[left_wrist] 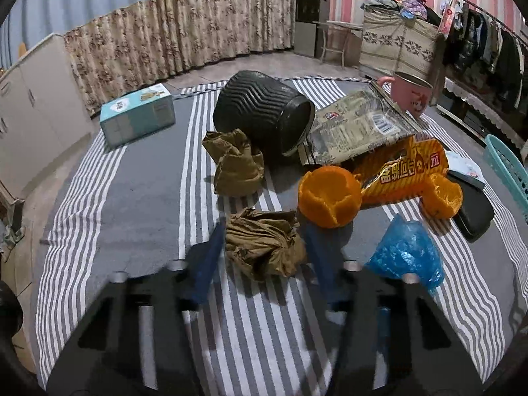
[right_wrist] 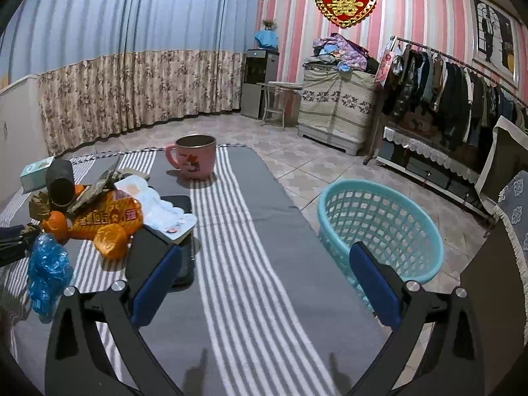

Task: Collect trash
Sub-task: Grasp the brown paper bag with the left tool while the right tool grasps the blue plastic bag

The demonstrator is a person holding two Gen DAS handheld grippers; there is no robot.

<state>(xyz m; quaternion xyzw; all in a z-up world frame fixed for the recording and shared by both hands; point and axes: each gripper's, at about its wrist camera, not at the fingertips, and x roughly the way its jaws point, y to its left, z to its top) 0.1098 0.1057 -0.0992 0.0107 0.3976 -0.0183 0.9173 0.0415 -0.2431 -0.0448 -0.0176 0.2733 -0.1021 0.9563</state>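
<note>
Striped cloth [right_wrist: 231, 264]: only left claw [left_wrist: 264, 250] straddles brown wad [left_wrist: 264, 250]; right claw [right_wrist: 264, 283] gapes empty.

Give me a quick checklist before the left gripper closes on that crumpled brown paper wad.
1. Left gripper open, fingers either side of the crumpled brown paper wad: ok.
2. Orange peel clear of the right-hand finger: cannot tell, it sits very close.
3. Blue plastic bag outside the fingers: ok.
4. Right gripper open and holding nothing: ok.
5. Teal basket upright on the floor beside the table: ok.
</note>
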